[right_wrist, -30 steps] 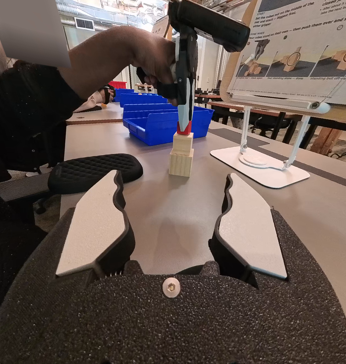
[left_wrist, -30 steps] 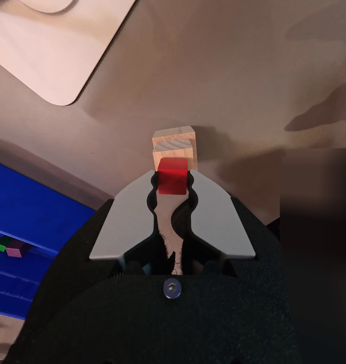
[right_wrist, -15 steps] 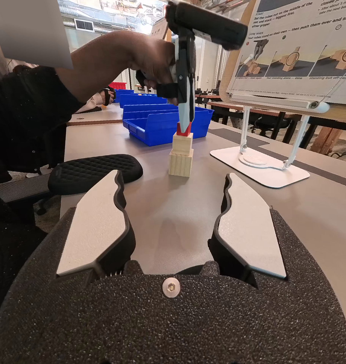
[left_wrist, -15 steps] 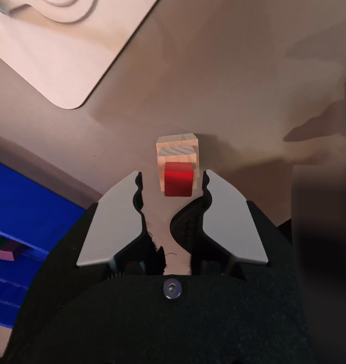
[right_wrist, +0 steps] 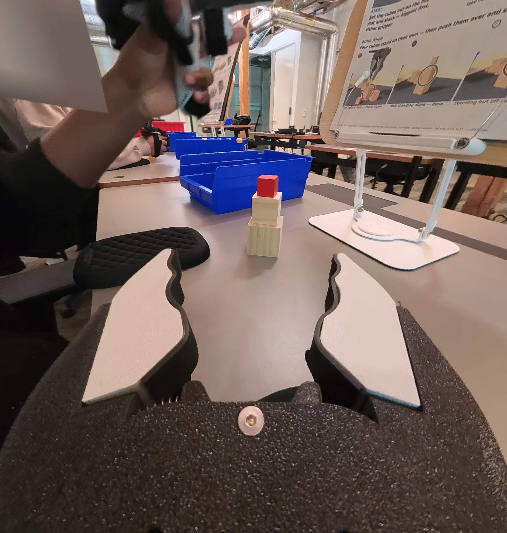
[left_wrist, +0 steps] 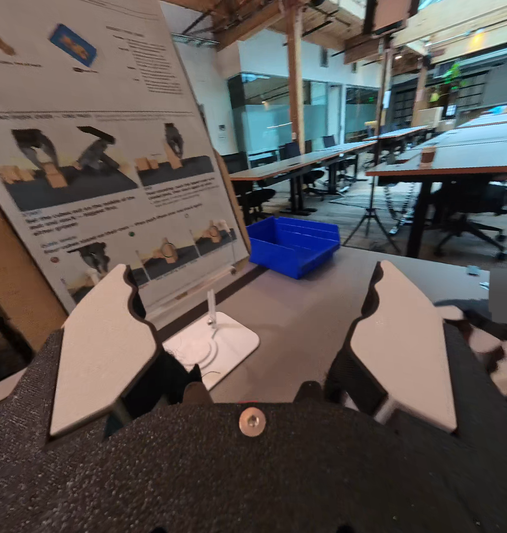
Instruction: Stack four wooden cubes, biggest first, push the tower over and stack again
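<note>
The left hand-held gripper [left_wrist: 252,284] has its fingers spread very wide with nothing between them; it is raised off the bench [left_wrist: 318,311] and looks out level over it. Just below and ahead of its left finger lies the white base plate [left_wrist: 217,343] of a stand that carries a tilted instruction board [left_wrist: 102,161]; farther on, past the board's edge, sits a blue bin [left_wrist: 292,248]. Seen from the right wrist view, this same gripper is a blur high up at the upper left, held in a person's hand [right_wrist: 148,86], well above and to the left of the stacked blocks. The right hand-held gripper [right_wrist: 253,268] is also wide open and holds nothing, its fingers low over the bare bench. Straight ahead of its gap, apart from both fingertips, stands a stack: a large wooden cube [right_wrist: 264,239] on the bench, a smaller wooden cube [right_wrist: 266,208] on it, and a small red cube [right_wrist: 267,186] on top. No gripper touches the stack. Left of it lies a black padded rest [right_wrist: 137,251], behind it another blue bin [right_wrist: 235,178], and to the right the white stand base [right_wrist: 385,239].
</note>
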The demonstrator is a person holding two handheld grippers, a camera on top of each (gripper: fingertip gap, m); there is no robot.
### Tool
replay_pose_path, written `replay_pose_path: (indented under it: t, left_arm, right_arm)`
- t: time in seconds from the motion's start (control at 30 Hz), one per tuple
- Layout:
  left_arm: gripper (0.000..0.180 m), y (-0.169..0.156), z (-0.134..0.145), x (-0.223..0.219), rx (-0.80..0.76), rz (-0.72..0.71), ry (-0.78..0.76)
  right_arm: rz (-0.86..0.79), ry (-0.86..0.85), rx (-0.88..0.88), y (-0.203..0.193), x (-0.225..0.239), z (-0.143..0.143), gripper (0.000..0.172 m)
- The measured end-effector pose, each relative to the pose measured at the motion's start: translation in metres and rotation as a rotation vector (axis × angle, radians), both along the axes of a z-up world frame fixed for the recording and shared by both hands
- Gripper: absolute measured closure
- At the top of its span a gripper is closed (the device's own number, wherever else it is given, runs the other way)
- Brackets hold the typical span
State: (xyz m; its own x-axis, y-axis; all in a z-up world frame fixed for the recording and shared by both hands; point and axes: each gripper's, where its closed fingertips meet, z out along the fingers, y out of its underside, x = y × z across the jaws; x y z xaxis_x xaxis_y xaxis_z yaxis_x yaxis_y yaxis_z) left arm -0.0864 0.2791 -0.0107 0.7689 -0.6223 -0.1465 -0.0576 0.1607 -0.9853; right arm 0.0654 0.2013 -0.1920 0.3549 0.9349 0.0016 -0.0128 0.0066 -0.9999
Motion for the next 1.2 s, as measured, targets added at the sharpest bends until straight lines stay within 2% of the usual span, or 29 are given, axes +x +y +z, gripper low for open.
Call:
replay_pose_path:
  t: [0.07, 0.2, 0.3, 0.43, 0.53, 0.7, 0.8, 0.97, 1.1, 1.2]
  left_arm:
    - [0.034, -0.013, -0.012, 0.003, -0.016, -0.039, 0.008]
    - [0.034, -0.030, -0.047, 0.007, -0.057, -0.021, 0.020]
    - [0.034, -0.050, -0.073, 0.026, -0.065, -0.075, 0.010]
    - [0.034, -0.081, -0.104, 0.060, -0.077, -0.148, 0.023]
    - [0.034, -0.100, -0.125, 0.082, -0.100, -0.158, 0.066]
    - [0.034, -0.129, -0.136, 0.105, -0.116, -0.169, 0.044]
    - [0.034, -0.145, -0.135, 0.115, -0.116, -0.175, 0.026]
    - [0.035, -0.164, -0.128, 0.119, -0.064, -0.145, 0.061]
    - [0.035, -0.167, -0.126, 0.115, -0.028, -0.115, 0.095]
    - [0.035, -0.160, -0.125, 0.112, -0.023, -0.111, 0.100]
  right_arm:
    - [0.007, 0.010, -0.005, 0.000, 0.001, 0.001, 0.074]
    - [-0.004, 0.029, 0.039, -0.003, 0.003, 0.005, 0.075]
    - [0.002, -0.002, 0.071, -0.007, 0.000, 0.005, 0.076]
    - [-0.048, 0.098, 0.201, -0.020, 0.011, 0.029, 0.083]
    - [-0.124, 0.166, 0.255, -0.039, 0.038, 0.056, 0.086]
    - [-0.292, 0.108, 0.358, -0.085, 0.119, 0.080, 0.088]
    - [-0.434, 0.042, 0.357, -0.108, 0.187, 0.077, 0.090]
    - [-0.652, -0.038, 0.296, -0.143, 0.286, 0.054, 0.094]
    - [-0.735, -0.049, 0.259, -0.168, 0.322, 0.034, 0.095]
    - [-0.714, -0.094, 0.190, -0.178, 0.328, 0.003, 0.103]
